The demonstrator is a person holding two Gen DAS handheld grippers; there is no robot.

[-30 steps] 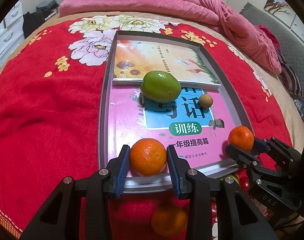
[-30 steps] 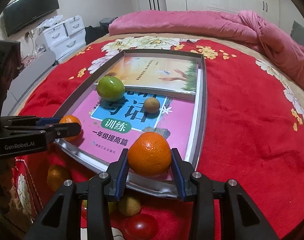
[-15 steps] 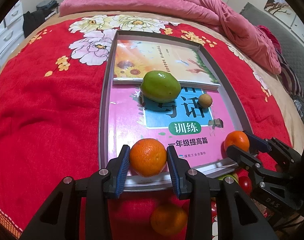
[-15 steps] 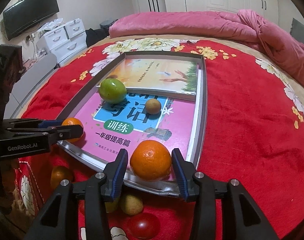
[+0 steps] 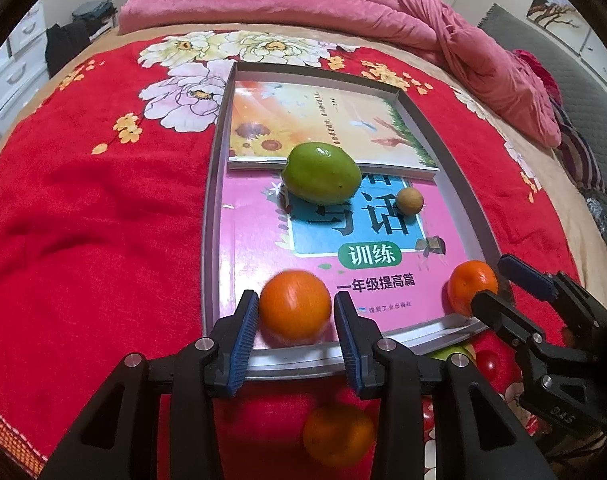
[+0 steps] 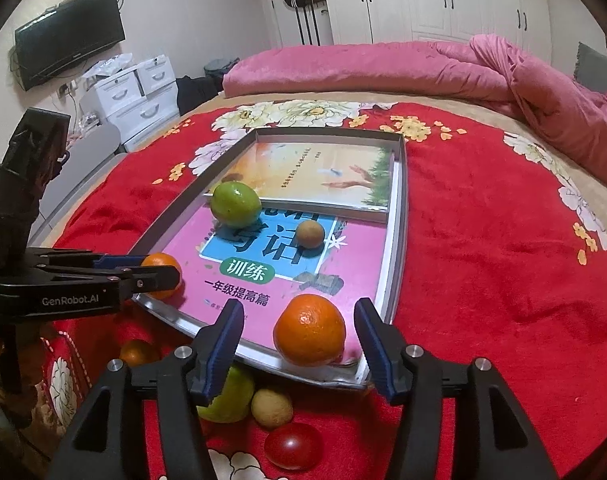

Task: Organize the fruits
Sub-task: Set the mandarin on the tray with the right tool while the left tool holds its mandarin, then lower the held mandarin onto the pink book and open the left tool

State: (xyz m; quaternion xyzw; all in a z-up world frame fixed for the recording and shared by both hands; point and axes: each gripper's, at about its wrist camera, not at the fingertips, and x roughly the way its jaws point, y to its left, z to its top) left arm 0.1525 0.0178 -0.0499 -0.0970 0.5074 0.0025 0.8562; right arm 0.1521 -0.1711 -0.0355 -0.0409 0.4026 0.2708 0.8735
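A grey tray (image 5: 207, 216) (image 6: 399, 240) lined with two books lies on the red floral blanket. My left gripper (image 5: 296, 320) (image 6: 159, 268) stands at its near left corner. Its jaws are opening around a blurred orange (image 5: 294, 309) (image 6: 161, 264), and a thin gap shows at the right pad. My right gripper (image 6: 298, 340) (image 5: 493, 280) is at the near right corner. Its jaws are opening too, well clear of a second orange (image 6: 309, 330) (image 5: 472, 286) that rests on the pink book. A green fruit (image 5: 321, 172) (image 6: 235, 204) and a small brown fruit (image 5: 409, 200) (image 6: 309, 234) lie mid-tray.
Loose fruit lies on the blanket just in front of the tray: an orange (image 5: 337, 434) (image 6: 137, 352), a green fruit (image 6: 227, 396), a tan fruit (image 6: 271, 406) and a red tomato (image 6: 293, 446). A pink quilt (image 6: 383, 68) is heaped at the far side.
The right gripper sank with its orange, set it on the pink book and spread its jaws off it. The left jaws widened slightly and their orange now looks blurred.
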